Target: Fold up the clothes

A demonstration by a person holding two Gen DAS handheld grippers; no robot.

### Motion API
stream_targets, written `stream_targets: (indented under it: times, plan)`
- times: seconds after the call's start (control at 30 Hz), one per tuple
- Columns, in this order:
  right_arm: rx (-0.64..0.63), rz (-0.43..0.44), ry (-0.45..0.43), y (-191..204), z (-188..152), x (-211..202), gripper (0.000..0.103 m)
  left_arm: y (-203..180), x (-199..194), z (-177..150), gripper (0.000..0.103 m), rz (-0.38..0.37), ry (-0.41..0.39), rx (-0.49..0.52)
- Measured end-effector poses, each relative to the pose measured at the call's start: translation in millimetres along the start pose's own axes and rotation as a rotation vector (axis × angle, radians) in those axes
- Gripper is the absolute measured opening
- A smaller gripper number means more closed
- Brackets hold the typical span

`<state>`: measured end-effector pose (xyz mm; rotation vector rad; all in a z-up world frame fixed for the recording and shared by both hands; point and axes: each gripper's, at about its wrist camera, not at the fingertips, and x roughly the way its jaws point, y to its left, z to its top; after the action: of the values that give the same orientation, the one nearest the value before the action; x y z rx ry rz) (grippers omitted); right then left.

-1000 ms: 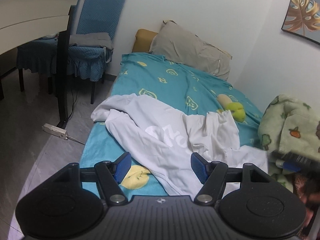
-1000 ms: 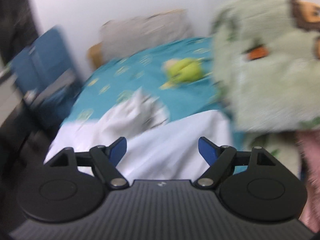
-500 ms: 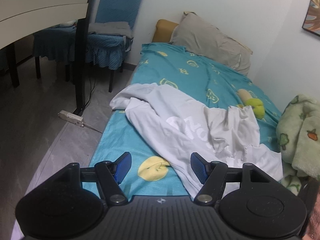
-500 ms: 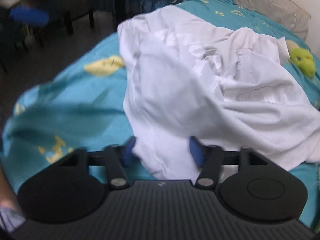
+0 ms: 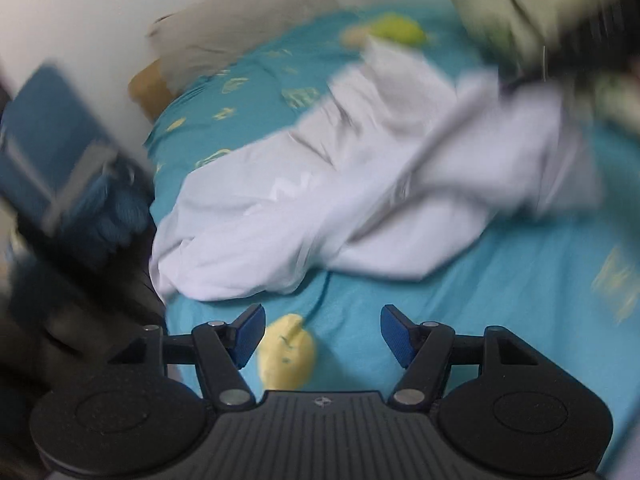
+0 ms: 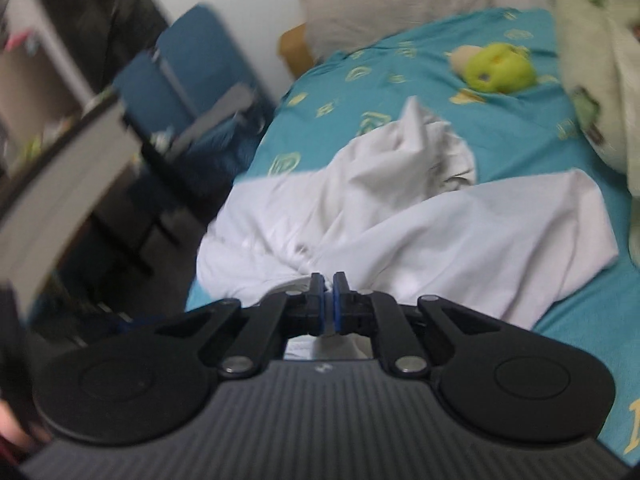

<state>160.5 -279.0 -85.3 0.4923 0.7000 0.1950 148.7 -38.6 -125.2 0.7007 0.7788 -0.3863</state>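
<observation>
Right wrist view: the right gripper (image 6: 328,306) is clenching a fold of the white shirt (image 6: 400,220), having just been closing on it at the near hem. Beyond it, the shirt is lying crumpled across the teal bedsheet (image 6: 520,128), with a green plush toy (image 6: 496,68) and a pillow (image 6: 392,4) farther back. Left gripper (image 5: 320,334) is hanging released over bare sheet, short of the cloth. The shirt looks light, limp and floppy; hems and corners are probably offering the surest hold.
</observation>
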Motion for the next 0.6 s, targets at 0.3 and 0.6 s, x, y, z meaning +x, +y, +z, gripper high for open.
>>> stream_targets:
  times: [0.3,0.6]
  plan:
    - [0.117,-0.039,-0.026,-21.9,2.6,26.4,0.007,14.0,64.4,-7.8,0.063,0.179,-0.103,0.014]
    - [0.051,-0.079,-0.04,-16.9,5.8,36.8,0.007,59.5,34.0,7.6,0.004,0.261,-0.252,-0.191]
